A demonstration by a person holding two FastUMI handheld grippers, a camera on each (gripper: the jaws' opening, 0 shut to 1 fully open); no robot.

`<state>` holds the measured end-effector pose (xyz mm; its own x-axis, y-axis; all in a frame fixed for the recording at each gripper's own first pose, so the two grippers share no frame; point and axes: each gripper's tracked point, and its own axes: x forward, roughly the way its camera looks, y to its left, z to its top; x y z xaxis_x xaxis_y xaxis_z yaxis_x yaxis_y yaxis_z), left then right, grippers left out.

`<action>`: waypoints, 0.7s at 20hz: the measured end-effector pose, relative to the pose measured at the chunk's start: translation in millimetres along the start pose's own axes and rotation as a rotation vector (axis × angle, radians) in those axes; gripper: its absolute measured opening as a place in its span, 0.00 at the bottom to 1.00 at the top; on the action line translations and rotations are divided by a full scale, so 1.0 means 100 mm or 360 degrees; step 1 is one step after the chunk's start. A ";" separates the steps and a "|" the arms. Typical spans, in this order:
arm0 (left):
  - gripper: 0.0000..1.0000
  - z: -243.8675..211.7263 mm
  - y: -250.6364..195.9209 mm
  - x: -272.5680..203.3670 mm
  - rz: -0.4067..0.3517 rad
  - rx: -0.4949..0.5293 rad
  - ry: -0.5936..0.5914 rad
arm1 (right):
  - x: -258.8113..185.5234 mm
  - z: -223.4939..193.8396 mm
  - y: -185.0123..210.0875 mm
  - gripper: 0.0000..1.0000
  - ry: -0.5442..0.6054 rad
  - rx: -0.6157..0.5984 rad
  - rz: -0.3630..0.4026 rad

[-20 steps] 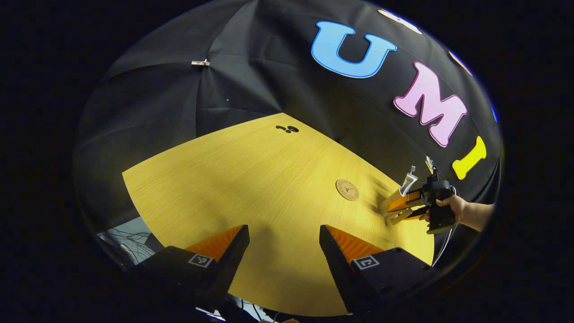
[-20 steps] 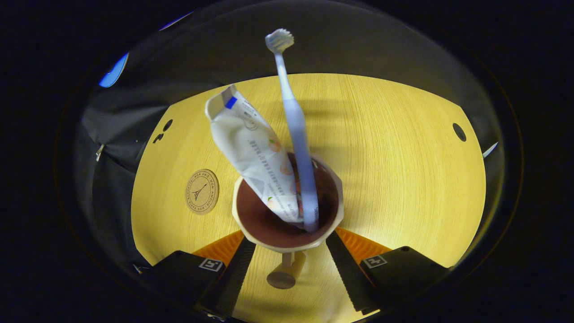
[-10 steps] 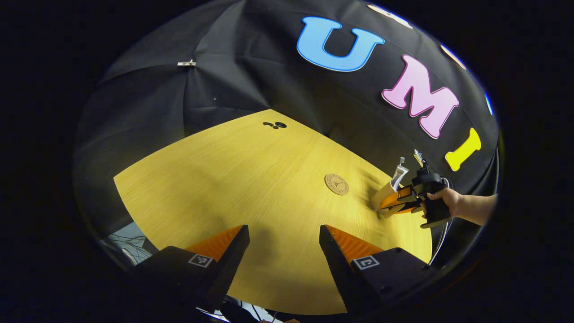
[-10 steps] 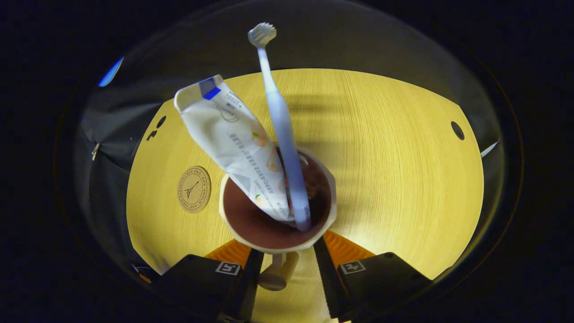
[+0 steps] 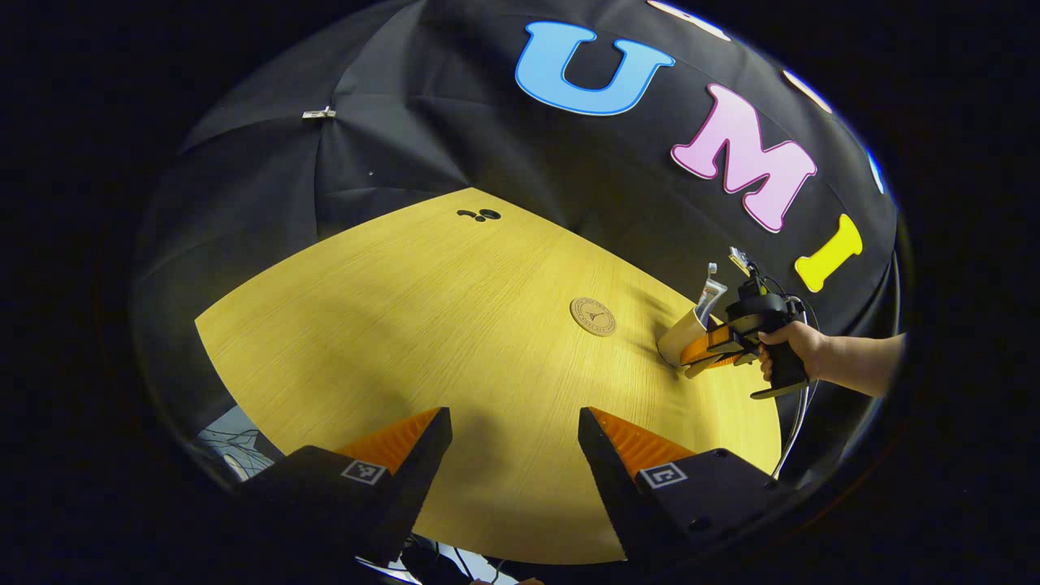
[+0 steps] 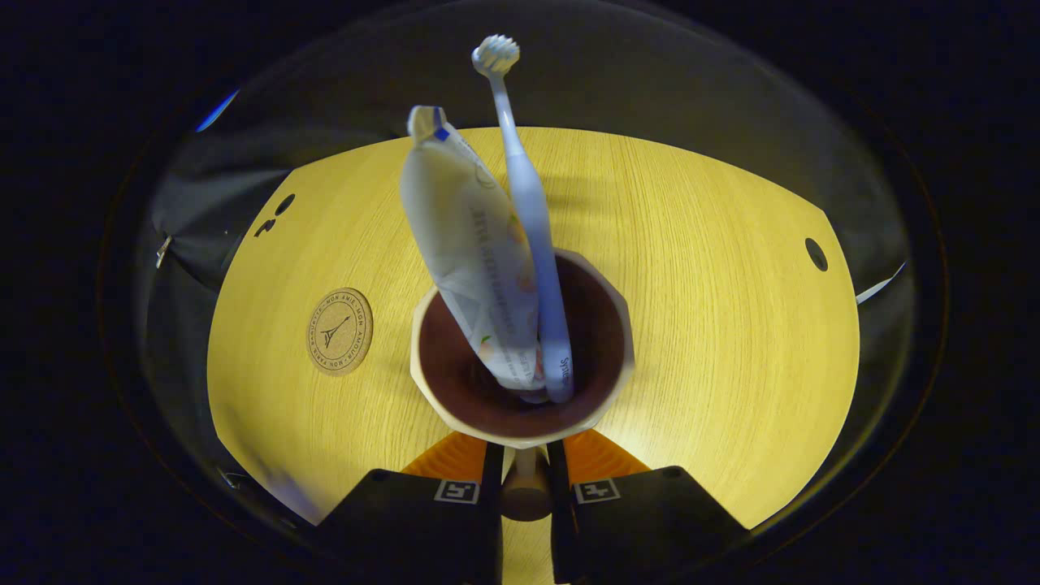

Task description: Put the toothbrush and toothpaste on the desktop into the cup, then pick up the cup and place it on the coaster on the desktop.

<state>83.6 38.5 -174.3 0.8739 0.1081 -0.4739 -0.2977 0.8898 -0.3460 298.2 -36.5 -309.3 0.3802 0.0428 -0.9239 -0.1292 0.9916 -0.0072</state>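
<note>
Yellow counter (image 6: 715, 325) carries the coaster (image 6: 340, 331), left of the cup (image 6: 520, 426). Your right gripper (image 6: 526, 487) has its fingers clenched on the cup's handle (image 6: 526, 497); toothbrush (image 6: 528, 211) and toothpaste (image 6: 475, 244) stand inside. Your left gripper (image 5: 514, 455) hangs spread, holding nothing.

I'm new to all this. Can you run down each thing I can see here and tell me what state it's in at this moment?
Cream cup with brown inside: upright, gripped by its handle.
White toothpaste tube: standing in the cup, leaning.
Pale blue toothbrush: in the cup, bristles up.
Round cork coaster: bare, left of the cup.
Right gripper: shut on the handle.
Left gripper: open, holding nothing.
</note>
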 end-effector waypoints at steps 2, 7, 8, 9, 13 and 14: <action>0.97 -0.03 -0.01 0.00 -0.0006 0.0003 0.0003 | 0.00 0.05 -0.01 0.27 -0.0046 -0.0014 -0.0004; 0.98 -0.05 -0.02 0.01 -0.0020 0.0022 0.0012 | -0.22 0.22 0.05 0.27 -0.0172 0.0027 0.0035; 0.97 -0.06 -0.02 0.02 -0.0021 0.0028 0.0012 | -0.22 0.25 0.05 0.27 -0.0185 0.0020 0.0045; 0.97 -0.05 -0.02 0.02 -0.0022 0.0034 0.0008 | -0.28 0.30 0.06 0.27 -0.0195 0.0011 0.0058; 0.97 -0.04 -0.02 0.01 -0.0035 0.0041 -0.0004 | -0.44 0.46 0.24 0.27 -0.0222 -0.0017 0.0142; 0.97 -0.04 -0.01 0.01 -0.0035 0.0046 -0.0010 | -0.43 0.47 0.29 0.27 -0.0229 -0.0041 0.0155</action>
<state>83.1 35.5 -177.7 0.8825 0.0911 -0.4613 -0.2674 0.9043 -0.3328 321.1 -3.9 -252.0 0.4919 0.1576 -0.8563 -0.1949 0.9785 0.0682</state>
